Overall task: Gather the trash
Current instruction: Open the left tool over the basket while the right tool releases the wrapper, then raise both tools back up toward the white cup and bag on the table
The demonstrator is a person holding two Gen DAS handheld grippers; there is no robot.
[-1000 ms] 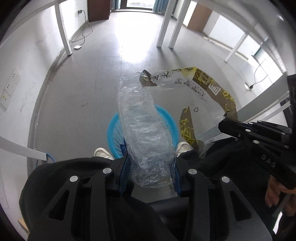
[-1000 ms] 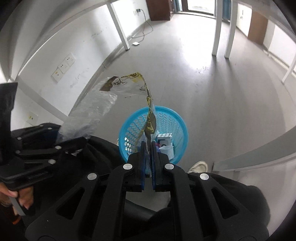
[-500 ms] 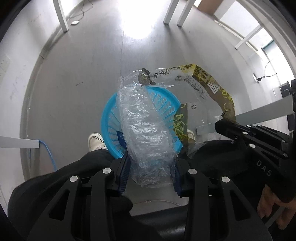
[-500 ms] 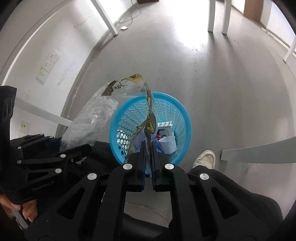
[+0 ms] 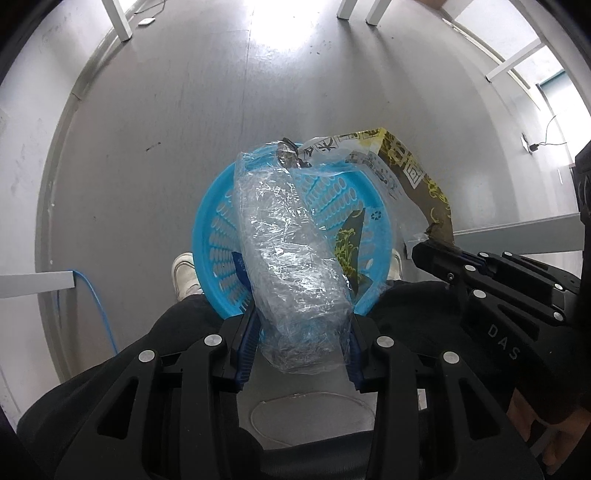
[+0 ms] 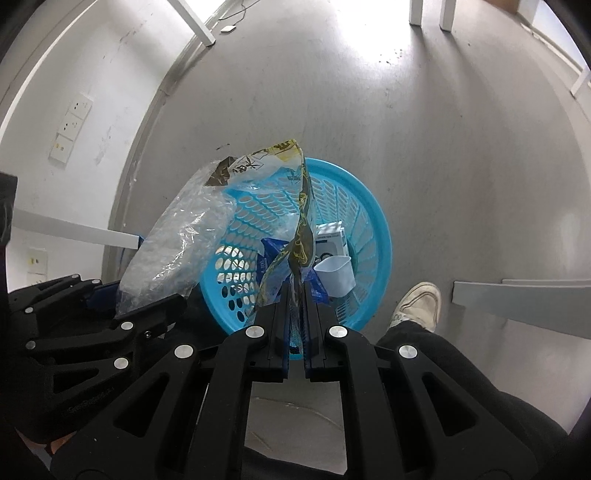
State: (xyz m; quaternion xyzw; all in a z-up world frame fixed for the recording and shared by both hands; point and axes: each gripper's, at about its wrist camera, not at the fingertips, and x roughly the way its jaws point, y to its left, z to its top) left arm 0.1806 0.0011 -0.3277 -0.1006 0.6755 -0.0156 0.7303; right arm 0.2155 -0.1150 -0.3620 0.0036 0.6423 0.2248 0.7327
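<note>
A round blue plastic basket (image 5: 214, 236) (image 6: 373, 229) stands on the grey floor right under both grippers. My left gripper (image 5: 299, 332) is shut on a crumpled clear plastic wrap (image 5: 291, 258) (image 6: 181, 240), which hangs over the basket's mouth. My right gripper (image 6: 295, 295) (image 5: 439, 254) is shut on a printed yellow-and-brown snack bag (image 6: 303, 236) (image 5: 410, 170), whose far end touches the top of the clear wrap. Inside the basket lie a white cup (image 6: 334, 277), a small box (image 6: 330, 238) and a blue wrapper (image 6: 269, 254).
A person's white shoes (image 5: 184, 273) (image 6: 417, 302) and black trouser legs (image 6: 443, 369) stand against the basket. White table legs (image 5: 118, 18) (image 6: 199, 22) rise at the far side, a grey bar (image 6: 517, 302) juts in at the right, and a blue cable (image 5: 96, 310) runs by the wall.
Both grippers have sunk toward the basket with their loads still held. The basket now looks larger and lies directly under the clear wrap and the snack bag.
</note>
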